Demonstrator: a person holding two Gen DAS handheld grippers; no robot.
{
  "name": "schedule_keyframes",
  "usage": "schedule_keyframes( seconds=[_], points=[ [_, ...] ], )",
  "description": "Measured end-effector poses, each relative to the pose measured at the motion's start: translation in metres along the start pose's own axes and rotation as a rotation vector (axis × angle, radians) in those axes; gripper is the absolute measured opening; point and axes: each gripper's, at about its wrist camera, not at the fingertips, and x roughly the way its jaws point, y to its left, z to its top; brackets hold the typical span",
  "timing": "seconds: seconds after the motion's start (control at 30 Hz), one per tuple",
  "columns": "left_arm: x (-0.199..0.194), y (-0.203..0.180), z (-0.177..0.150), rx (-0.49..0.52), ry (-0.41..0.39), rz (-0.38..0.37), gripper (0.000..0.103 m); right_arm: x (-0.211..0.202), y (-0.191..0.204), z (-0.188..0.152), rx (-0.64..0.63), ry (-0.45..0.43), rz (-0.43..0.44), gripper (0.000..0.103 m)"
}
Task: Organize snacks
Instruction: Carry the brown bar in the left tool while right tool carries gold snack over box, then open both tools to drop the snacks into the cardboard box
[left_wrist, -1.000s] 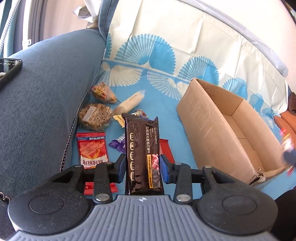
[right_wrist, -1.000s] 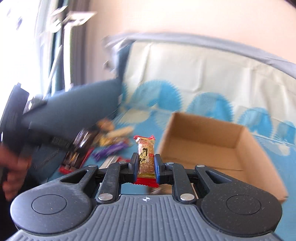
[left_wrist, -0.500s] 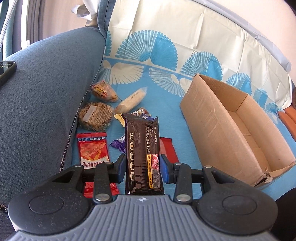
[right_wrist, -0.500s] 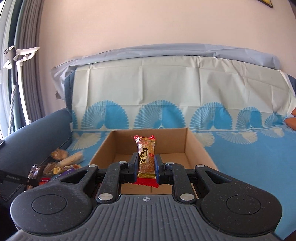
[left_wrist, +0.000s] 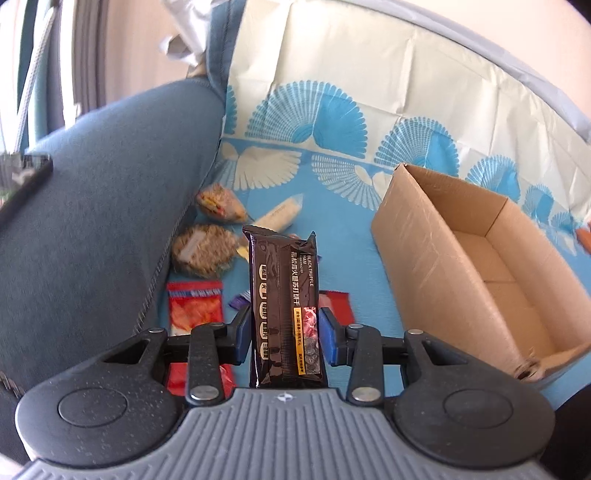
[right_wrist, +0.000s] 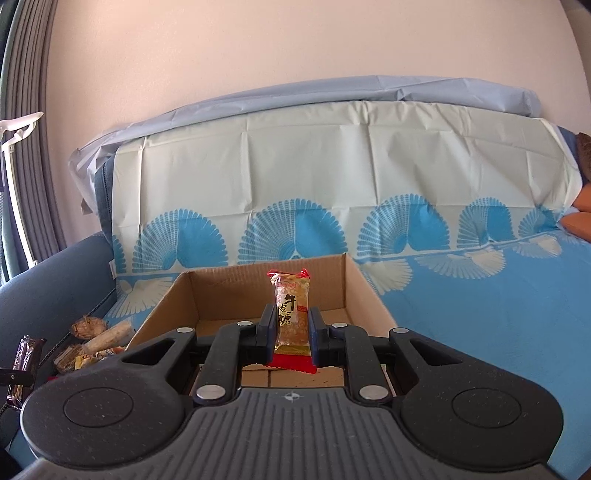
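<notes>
My left gripper (left_wrist: 285, 332) is shut on a dark brown cracker pack (left_wrist: 284, 295), held upright above the loose snacks on the blue cover. To its right stands an open cardboard box (left_wrist: 417, 251) with a bare floor. My right gripper (right_wrist: 291, 325) is shut on a small golden candy pack with red ends (right_wrist: 291, 310), held upright just over the near edge of the same box (right_wrist: 177, 295). The left gripper's dark pack (right_wrist: 26, 358) shows at the far left of the right wrist view.
Several snacks lie left of the box: a red packet (left_wrist: 195, 306), a round brown biscuit pack (left_wrist: 203, 251), a pale stick pack (left_wrist: 280, 214), a striped wrapped snack (left_wrist: 218, 203). A blue sofa arm (left_wrist: 103, 206) bears a phone (left_wrist: 22, 184). An orange cushion (right_wrist: 576, 225) sits far right.
My right gripper swung right from the snack pile to face the box squarely, candy pack still held. The left gripper tilted slightly with its dark pack and otherwise stayed.
</notes>
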Motion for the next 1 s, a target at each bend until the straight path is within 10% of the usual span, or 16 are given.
schedule_keyframes(
  seconds=[0.57, 0.67, 0.73, 1.0],
  points=[
    [0.013, -0.198, 0.081, 0.093, -0.072, -0.297, 0.042, 0.005, -0.029, 0.000, 0.138, 0.001, 0.045, 0.019],
    [0.013, -0.234, 0.089, 0.152, -0.070, -0.354, 0.068, 0.011, -0.030, -0.001, 0.144, 0.048, 0.020, 0.052],
    [0.006, -0.247, 0.087, 0.174, -0.121, -0.347, 0.085, 0.011, -0.030, -0.001, 0.145, 0.046, -0.009, 0.055],
    [-0.019, -0.210, 0.059, 0.199, -0.249, -0.259, 0.085, 0.012, -0.030, 0.000, 0.147, 0.059, -0.007, 0.055]
  ],
)
